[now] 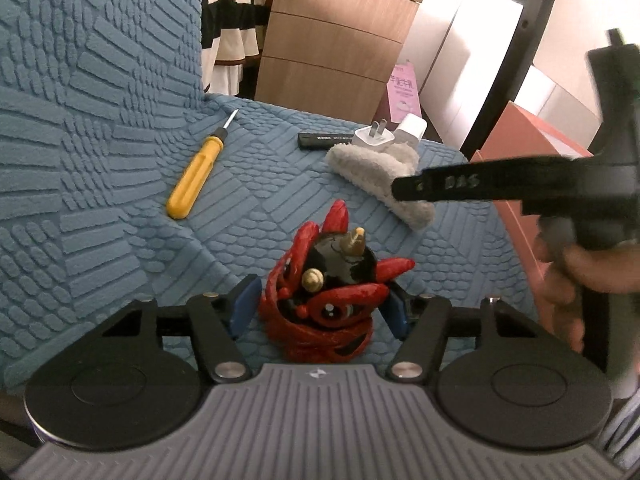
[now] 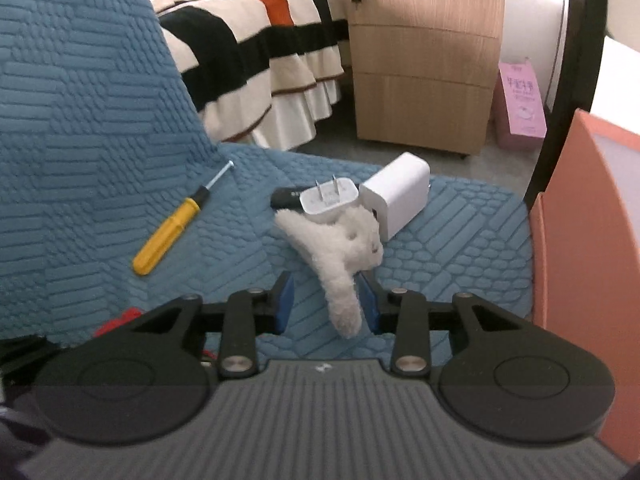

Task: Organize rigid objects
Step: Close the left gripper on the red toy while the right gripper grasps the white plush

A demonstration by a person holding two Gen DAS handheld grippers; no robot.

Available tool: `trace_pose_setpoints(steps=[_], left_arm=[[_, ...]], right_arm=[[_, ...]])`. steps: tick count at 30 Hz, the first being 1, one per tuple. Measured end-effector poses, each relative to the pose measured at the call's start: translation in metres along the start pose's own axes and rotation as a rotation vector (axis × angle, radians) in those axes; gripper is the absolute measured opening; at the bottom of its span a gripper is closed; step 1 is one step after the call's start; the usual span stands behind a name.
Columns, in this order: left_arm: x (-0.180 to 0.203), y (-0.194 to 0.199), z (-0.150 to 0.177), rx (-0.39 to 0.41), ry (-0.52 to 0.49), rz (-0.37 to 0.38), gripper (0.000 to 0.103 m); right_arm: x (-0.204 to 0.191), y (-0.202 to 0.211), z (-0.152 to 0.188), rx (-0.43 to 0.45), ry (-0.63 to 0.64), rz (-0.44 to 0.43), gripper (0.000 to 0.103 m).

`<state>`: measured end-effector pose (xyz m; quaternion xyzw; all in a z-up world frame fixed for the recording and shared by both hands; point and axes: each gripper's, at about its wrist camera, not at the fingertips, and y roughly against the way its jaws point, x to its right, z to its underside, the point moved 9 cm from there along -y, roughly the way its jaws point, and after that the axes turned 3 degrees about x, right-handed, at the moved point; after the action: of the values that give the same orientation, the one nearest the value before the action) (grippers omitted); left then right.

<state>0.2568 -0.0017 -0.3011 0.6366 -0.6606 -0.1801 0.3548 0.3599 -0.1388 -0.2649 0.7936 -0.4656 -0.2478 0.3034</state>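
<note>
A red and black lion-head figurine (image 1: 328, 296) lies on the blue sofa seat between the fingers of my left gripper (image 1: 320, 308), which is open around it; whether the pads touch it I cannot tell. My right gripper (image 2: 326, 304) is open, and the leg of a white fluffy hair claw (image 2: 340, 260) lies between its pads. The claw also shows in the left wrist view (image 1: 380, 176), with the right gripper (image 1: 500, 184) above it. A yellow screwdriver (image 1: 196, 172) (image 2: 170, 232), two white chargers (image 2: 328, 200) (image 2: 400, 194) and a black stick (image 1: 324, 140) lie on the seat.
An orange box (image 2: 588, 240) stands to the right of the sofa seat (image 2: 460, 248). A wooden drawer cabinet (image 2: 424, 60), a striped bed cover (image 2: 248, 52) and a pink carton (image 2: 520, 104) are behind. A black hoop stands at the right (image 2: 576, 60).
</note>
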Motion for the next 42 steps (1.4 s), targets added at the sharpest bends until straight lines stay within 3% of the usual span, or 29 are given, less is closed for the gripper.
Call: trace_pose_setpoints(steps=[1,4,8,30,42], left_arm=[[0.0,0.0,0.0,0.002,0.005,0.003,0.066],[0.0,0.0,0.0,0.002,0.015,0.014,0.064],[0.0,0.0,-0.001,0.003,0.03,0.017,0.064],[-0.009,0.009,-0.001,0.003,0.079,-0.005,0.063],[-0.008,0.009,0.002,-0.001,0.065,-0.006,0.063]], right_arm=[[0.0,-0.004,0.002,-0.006,0.015,0.009,0.039],[0.001,-0.014,0.009,-0.034,0.038,0.033,0.021],[-0.001,-0.015,0.015,-0.046,0.041,0.028,0.017],[-0.013,0.052,0.06,-0.055,0.015,0.065,0.014],[-0.036,0.092,0.1,-0.091,-0.023,0.022,0.015]])
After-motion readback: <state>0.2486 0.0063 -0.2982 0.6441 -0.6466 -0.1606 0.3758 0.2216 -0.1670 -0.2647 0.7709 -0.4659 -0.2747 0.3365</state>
